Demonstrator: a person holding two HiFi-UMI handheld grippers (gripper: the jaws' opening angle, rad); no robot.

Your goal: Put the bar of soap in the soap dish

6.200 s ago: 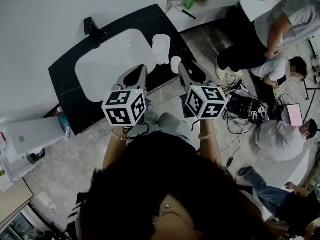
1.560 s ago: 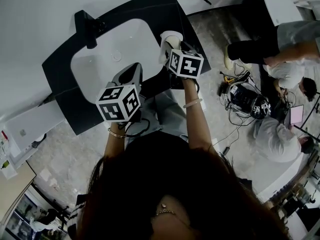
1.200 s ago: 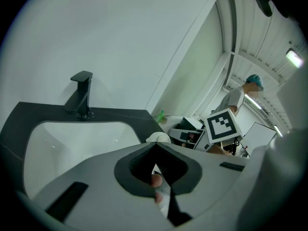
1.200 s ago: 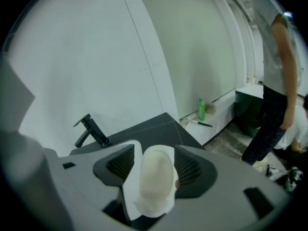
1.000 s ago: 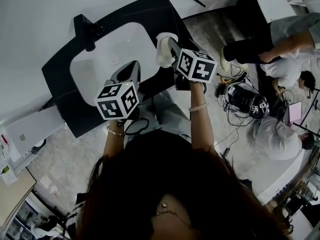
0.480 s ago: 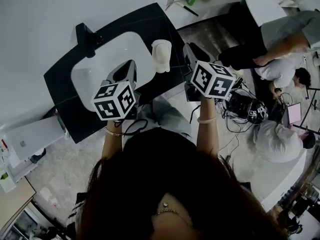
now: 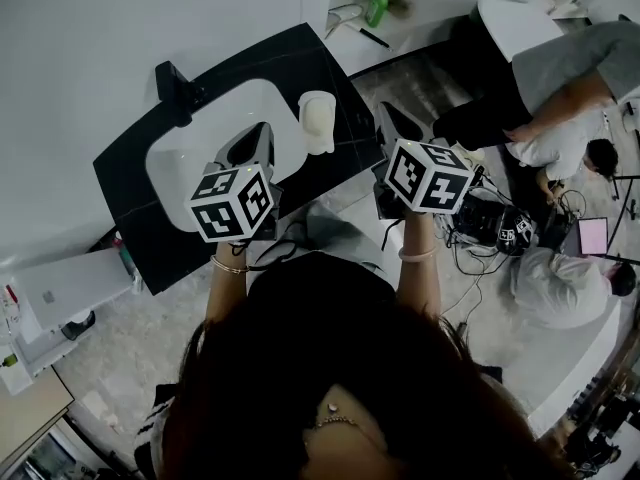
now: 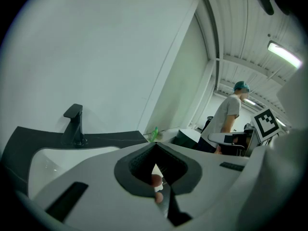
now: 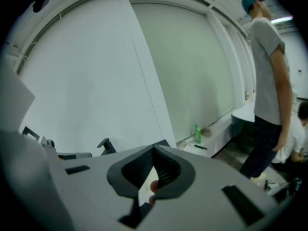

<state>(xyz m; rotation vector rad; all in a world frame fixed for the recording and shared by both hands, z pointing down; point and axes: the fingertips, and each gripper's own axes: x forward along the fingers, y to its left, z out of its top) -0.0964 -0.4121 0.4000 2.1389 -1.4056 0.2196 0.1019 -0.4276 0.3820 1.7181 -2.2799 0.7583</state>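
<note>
A white soap dish (image 7: 316,99) stands on the black counter (image 7: 340,63) just right of the white sink (image 7: 180,158). A pale bar of soap (image 7: 319,133) lies in it. My right gripper (image 7: 384,109) hangs to the right of the dish, apart from it, shut with nothing between its jaws (image 9: 154,149). My left gripper (image 7: 261,129) hovers over the sink's front edge, left of the dish, also shut and empty (image 8: 155,147). Neither gripper view shows the dish.
A black faucet (image 7: 176,82) stands behind the basin and also shows in the left gripper view (image 8: 74,125). A green bottle (image 7: 378,6) sits on a far ledge. People (image 7: 560,78), cables and a laptop (image 7: 592,235) occupy the floor at right.
My right gripper has drawn back from the soap dish to the right and upward, and its jaws have closed empty. The soap stays in the dish. My left gripper has risen slightly.
</note>
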